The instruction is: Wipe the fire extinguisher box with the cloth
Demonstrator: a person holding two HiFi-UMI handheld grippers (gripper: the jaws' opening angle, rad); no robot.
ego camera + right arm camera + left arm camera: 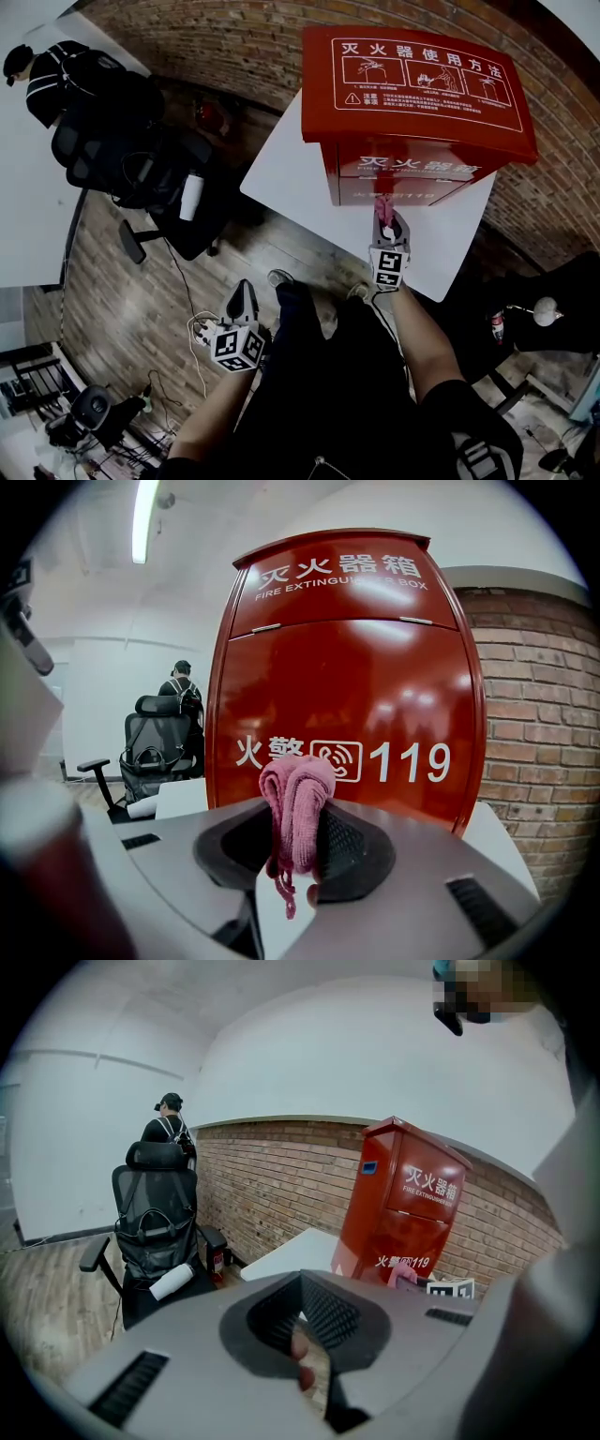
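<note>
The red fire extinguisher box (412, 84) stands on a white table (291, 178), with white print on its sloped lid. My right gripper (387, 225) is shut on a pink cloth (383, 208) and points at the lower front of the box. In the right gripper view the folded cloth (298, 785) sticks up between the jaws of the gripper (292, 827), just short of the "119" print on the box (356, 667). My left gripper (242, 292) hangs low over the floor, away from the table. Its jaws (300, 1283) meet with nothing between them.
A black office chair (159, 178) with a white roll (191, 195) on it stands left of the table. A person (42, 75) stands beyond it. Brick wall runs behind the box. Cables and a power strip (199, 328) lie on the wood floor.
</note>
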